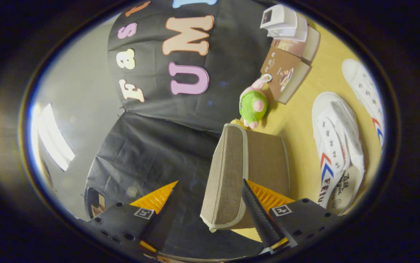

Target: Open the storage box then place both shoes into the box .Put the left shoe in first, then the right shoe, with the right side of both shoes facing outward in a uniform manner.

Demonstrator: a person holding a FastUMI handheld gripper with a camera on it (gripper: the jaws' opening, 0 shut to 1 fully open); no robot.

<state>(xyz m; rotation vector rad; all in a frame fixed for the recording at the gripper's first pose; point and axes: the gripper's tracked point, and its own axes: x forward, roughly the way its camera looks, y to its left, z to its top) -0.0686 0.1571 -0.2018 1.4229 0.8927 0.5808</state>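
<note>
Tongs (210, 204) apart astride box lid (228, 175)

Your gripper (210, 204) fingers sit spread apart around the beige fabric storage box lid (228, 175), so that gap's taken; beyond it a green-pink plush toy (253, 106) crowds the box, while bare wooden tabletop (301, 128) separates it from the white canvas shoes (335, 146)

The nearer white canvas shoe (335, 146) bears side lettering that seems to begin "FEIU"; its insole script is illegible.
</note>
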